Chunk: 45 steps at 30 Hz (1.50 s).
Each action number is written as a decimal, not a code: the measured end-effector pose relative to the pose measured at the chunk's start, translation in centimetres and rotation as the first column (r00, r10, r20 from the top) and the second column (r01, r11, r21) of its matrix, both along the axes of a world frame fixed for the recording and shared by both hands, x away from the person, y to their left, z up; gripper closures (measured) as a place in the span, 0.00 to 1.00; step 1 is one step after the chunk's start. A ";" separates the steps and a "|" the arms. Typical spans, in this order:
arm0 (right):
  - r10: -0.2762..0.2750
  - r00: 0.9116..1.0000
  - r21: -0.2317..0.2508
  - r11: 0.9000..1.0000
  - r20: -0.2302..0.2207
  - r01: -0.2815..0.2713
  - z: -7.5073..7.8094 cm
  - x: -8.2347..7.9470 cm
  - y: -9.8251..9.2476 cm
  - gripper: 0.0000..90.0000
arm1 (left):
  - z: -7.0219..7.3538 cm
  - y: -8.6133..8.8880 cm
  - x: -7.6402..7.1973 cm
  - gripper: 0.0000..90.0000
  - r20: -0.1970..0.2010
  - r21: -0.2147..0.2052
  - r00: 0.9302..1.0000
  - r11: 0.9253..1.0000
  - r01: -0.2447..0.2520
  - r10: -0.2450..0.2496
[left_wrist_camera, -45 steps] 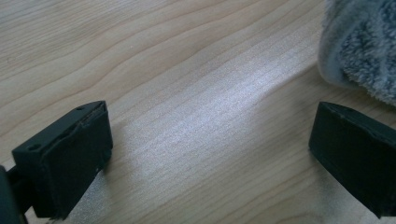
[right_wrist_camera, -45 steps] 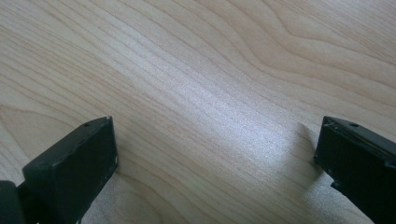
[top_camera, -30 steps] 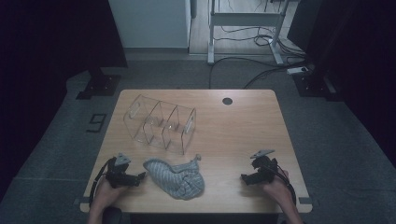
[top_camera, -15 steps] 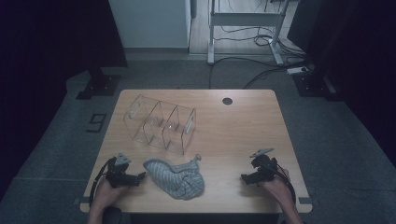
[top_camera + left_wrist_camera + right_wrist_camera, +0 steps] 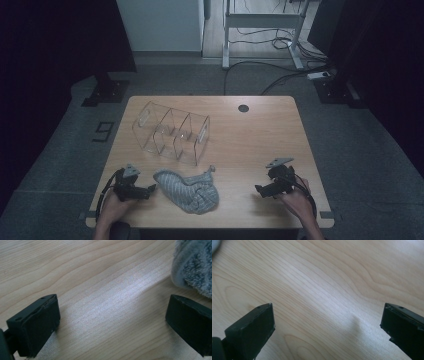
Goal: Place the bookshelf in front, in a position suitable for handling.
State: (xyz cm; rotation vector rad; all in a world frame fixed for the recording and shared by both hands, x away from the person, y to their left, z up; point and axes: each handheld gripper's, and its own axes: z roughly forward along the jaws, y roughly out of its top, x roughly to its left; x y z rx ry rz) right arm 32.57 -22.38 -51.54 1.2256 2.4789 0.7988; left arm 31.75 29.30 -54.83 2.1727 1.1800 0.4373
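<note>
- The left gripper (image 5: 112, 322) has its two black jaws spread wide apart over bare wood, one at the lower left and one at the lower right of the left gripper view, with nothing between them.
- The fluffy grey towel (image 5: 195, 262) fills the upper right corner of that view, just above the right-hand jaw; whether it touches the jaw cannot be told.
- The right gripper (image 5: 327, 327) likewise holds its jaws far apart, low over bare wood grain, gripping nothing.
- In the high view the left gripper (image 5: 142, 190) sits low at the lower left, lying nearly flat and pointing toward the frame's right at the towel (image 5: 187, 189), which lies crumpled just beside it near the bottom edge of the table (image 5: 260, 135).
- The left hand (image 5: 117, 202) wraps the gripper's rear, forearm entering from the bottom edge.
- The right gripper (image 5: 265, 189) rests at the lower right, pointing toward the frame's left, well apart from the towel; the right hand (image 5: 295, 197) grips it from behind.
- A clear organizer (image 5: 172, 132) with compartments stands above the towel, left of centre.
</note>
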 end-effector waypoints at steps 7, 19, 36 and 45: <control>0.030 0.999 0.017 0.999 0.010 -0.030 0.9 -0.3 0.9 0.00 | 0.0 0.0 0.0 0.00 0.000 0.000 1.000 1.000 -0.001 0.001; 0.118 0.993 0.069 0.990 0.026 -0.120 2.3 -0.4 3.3 0.00 | 0.0 0.0 0.0 0.00 0.000 0.001 1.000 1.000 -0.005 0.005; 0.260 0.965 0.116 0.958 0.042 -0.263 3.4 0.0 9.0 0.00 | 0.0 -0.1 0.0 0.00 0.001 0.001 1.000 1.000 -0.006 0.006; 0.345 0.938 0.132 0.929 0.029 -0.346 3.2 0.1 13.0 0.00 | 0.0 -0.1 0.0 0.00 0.001 0.001 1.000 1.000 -0.006 0.006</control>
